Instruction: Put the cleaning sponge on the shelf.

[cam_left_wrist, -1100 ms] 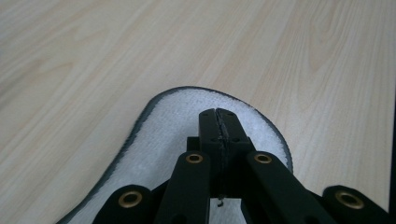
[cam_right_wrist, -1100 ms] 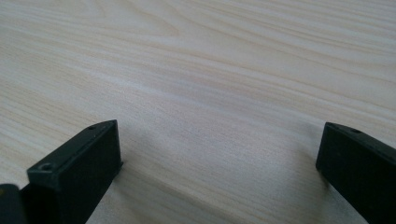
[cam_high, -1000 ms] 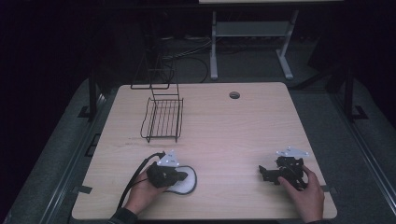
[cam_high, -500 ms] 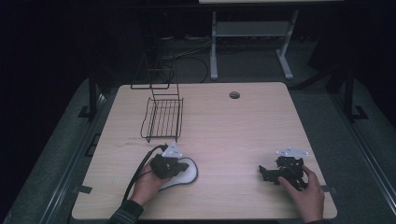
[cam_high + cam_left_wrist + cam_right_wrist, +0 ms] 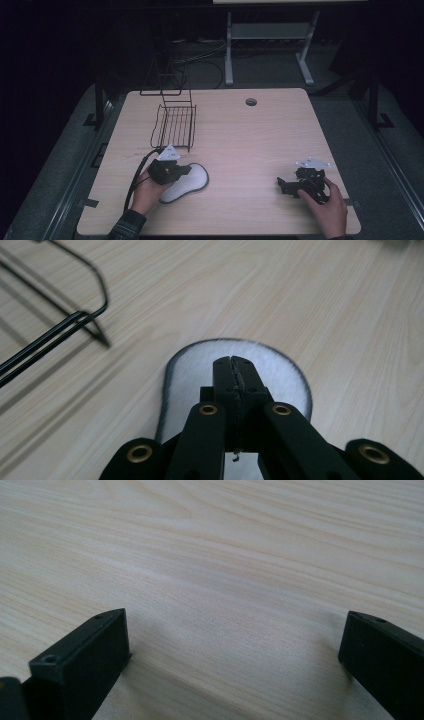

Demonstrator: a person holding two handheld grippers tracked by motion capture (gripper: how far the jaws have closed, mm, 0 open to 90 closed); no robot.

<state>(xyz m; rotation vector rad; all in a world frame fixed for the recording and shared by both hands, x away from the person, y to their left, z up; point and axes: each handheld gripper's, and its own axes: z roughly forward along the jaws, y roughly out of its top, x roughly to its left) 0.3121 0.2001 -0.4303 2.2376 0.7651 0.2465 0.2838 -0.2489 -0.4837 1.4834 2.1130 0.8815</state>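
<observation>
White dark-edged pad [image 5: 187, 182] lies flat on the tabletop [image 5: 250, 145], near left. Left hand-held gripper [image 5: 184, 170] is over it, jaws closed together. Wire basket [image 5: 173, 125], far left, holds nothing. Right hand-held gripper [image 5: 281, 185], near right, jaws wide apart.

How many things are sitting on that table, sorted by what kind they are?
Wire rack: 1
White insole with dark edge: 1
Hand-held grippers: 2, left gripper and right gripper
Total: 4
</observation>
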